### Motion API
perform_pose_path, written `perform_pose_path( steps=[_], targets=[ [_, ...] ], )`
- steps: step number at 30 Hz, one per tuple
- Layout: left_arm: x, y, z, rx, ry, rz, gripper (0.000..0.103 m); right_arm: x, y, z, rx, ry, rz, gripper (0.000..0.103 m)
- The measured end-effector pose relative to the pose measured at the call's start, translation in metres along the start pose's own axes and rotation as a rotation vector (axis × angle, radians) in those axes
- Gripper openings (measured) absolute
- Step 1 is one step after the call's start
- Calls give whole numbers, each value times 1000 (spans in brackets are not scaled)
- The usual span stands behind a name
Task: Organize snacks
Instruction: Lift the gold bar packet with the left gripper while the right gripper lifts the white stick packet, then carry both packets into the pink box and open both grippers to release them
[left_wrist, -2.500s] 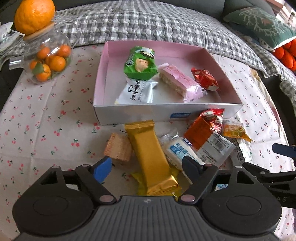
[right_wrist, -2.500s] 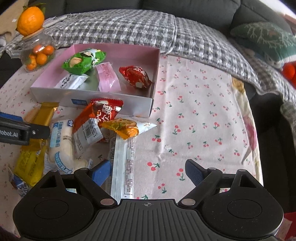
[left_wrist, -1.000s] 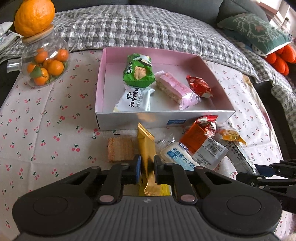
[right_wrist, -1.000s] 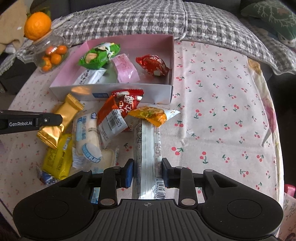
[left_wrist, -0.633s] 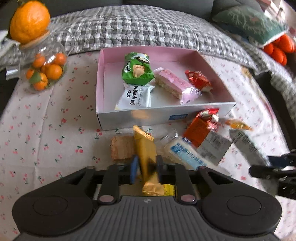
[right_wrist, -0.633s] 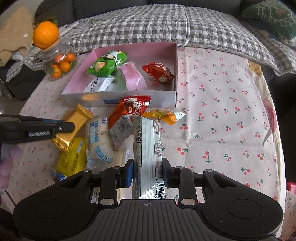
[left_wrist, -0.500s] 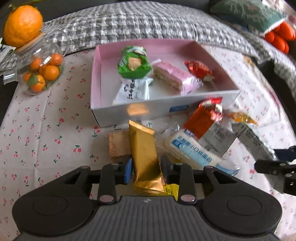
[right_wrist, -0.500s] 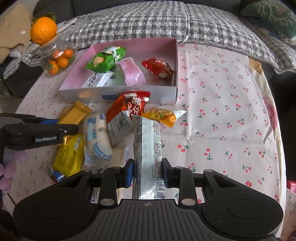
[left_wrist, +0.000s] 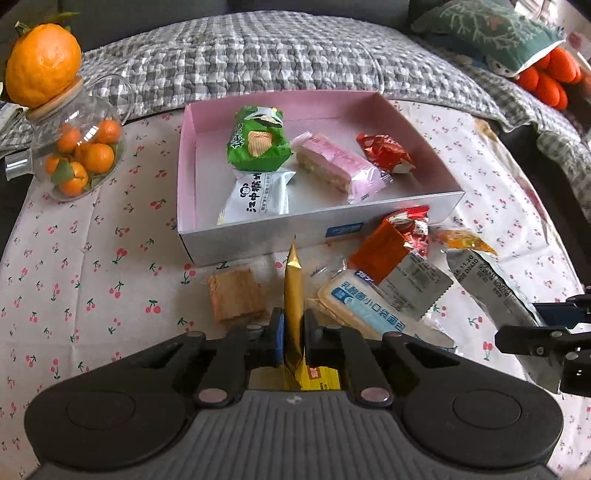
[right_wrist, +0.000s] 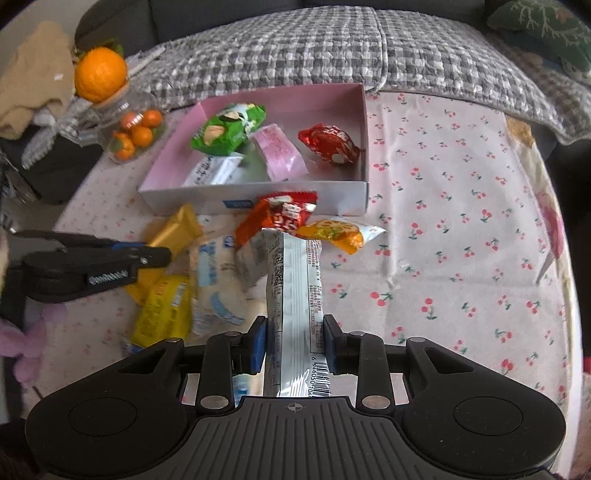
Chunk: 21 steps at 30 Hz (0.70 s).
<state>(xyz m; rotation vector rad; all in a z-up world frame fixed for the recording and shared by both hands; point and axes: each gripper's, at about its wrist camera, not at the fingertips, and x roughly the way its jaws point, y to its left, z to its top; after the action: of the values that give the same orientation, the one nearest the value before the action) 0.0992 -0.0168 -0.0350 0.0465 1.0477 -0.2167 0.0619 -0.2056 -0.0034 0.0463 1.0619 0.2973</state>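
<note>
In the left wrist view, the left gripper has its jaws pressed onto the gold snack bar, which now stands edge-on between the pads; half a second ago the jaws had loosened and the bar lay flat-faced between them, and they have just been closing on it again, so the grip looks renewed and the bar seems ready to go into the pink box. That box sits toward the far edge of the cherry-print tablecloth and already holds a green chip packet, a white packet, a pink wafer bar and a red candy. A loose biscuit lies just beside the gold bar. In the right wrist view, the right gripper pinches a long silver packet, raised clear of the pile by the box's near wall, unchanged from a second ago. An orange-and-red packet and a yellow packet remain outside the box, so the sorting looks well short of done.
</note>
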Motion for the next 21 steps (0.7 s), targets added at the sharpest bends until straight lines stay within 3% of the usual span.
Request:
perform_pose_path(
  steps=[6,21],
  targets=[
    [-6,8,3,-56,-2,-41,9,-15,4,2,19,-40,37,30],
    [-27,20,24,-157,-107,-107,9,-19,0,28,101,-118,54,30]
  ],
)
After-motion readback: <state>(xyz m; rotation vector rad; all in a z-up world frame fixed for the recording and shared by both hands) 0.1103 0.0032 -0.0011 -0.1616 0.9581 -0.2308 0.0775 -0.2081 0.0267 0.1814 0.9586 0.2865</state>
